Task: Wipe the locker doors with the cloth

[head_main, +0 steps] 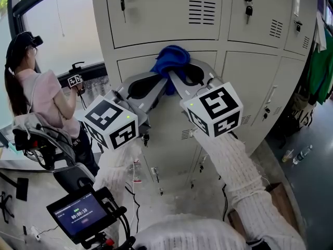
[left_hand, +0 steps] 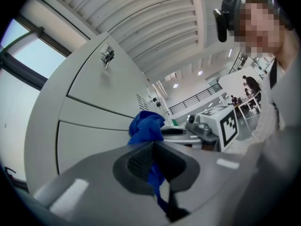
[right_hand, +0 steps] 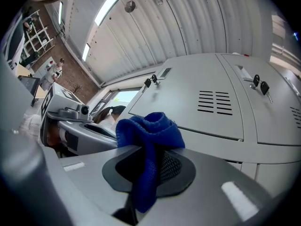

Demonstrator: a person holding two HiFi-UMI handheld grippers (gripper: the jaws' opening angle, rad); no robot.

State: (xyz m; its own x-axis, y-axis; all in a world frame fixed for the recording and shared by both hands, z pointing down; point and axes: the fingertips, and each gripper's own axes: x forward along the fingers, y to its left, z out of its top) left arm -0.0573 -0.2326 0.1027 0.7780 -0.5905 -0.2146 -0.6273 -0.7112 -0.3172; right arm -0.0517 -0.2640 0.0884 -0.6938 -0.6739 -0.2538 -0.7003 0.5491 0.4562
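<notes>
The left hand-held gripper (head_main: 160,82) and the right hand-held gripper (head_main: 178,77) both pinch the blue cloth (head_main: 171,59) tight, so it can rub the locker door (head_main: 127,65).

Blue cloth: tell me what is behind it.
Behind the blue cloth stands a grey locker door, near its top edge. The patch under the cloth is covered and cannot be seen.

The cloth (head_main: 171,61) sat before a middle locker door (head_main: 156,124), just below the upper row. The left gripper (head_main: 164,84) held it from the left and the right gripper (head_main: 175,76) from the right, fingers side by side. Keys (head_main: 248,7) hung above; a person (head_main: 44,100) stood far left.
</notes>
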